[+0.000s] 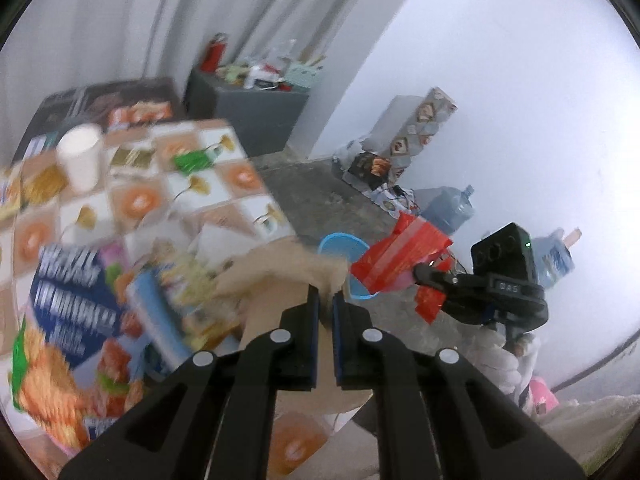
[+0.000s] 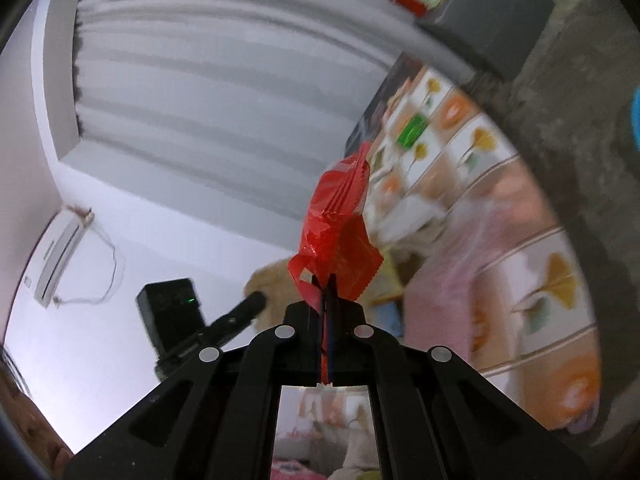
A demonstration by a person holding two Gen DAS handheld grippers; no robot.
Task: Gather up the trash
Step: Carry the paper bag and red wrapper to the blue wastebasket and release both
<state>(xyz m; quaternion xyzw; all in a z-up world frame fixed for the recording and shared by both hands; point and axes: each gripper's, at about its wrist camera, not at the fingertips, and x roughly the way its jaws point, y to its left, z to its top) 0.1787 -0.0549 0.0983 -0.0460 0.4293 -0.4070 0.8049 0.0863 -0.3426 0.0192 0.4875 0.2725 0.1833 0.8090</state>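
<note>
My left gripper (image 1: 326, 298) is shut on the edge of a crumpled brown paper (image 1: 280, 276) above the table's near corner. To its right, my right gripper (image 1: 420, 272) holds a red plastic wrapper (image 1: 400, 254) in the air, close to a blue bin (image 1: 340, 246) on the floor. In the right wrist view, my right gripper (image 2: 326, 280) is shut on the red wrapper (image 2: 340, 216), which sticks up from the fingers. The left gripper (image 2: 252, 306) and the brown paper (image 2: 272, 280) show at the left. A green wrapper (image 1: 196, 160) and a white cup (image 1: 80, 156) lie on the table, blurred.
The table with the patterned cloth (image 1: 240, 176) carries snack boxes (image 1: 72, 304) at the left. A grey cabinet (image 1: 248, 112) with a red bottle (image 1: 214, 52) stands behind. Water jugs (image 1: 448, 208) and boxes (image 1: 416, 124) stand along the white wall on the concrete floor.
</note>
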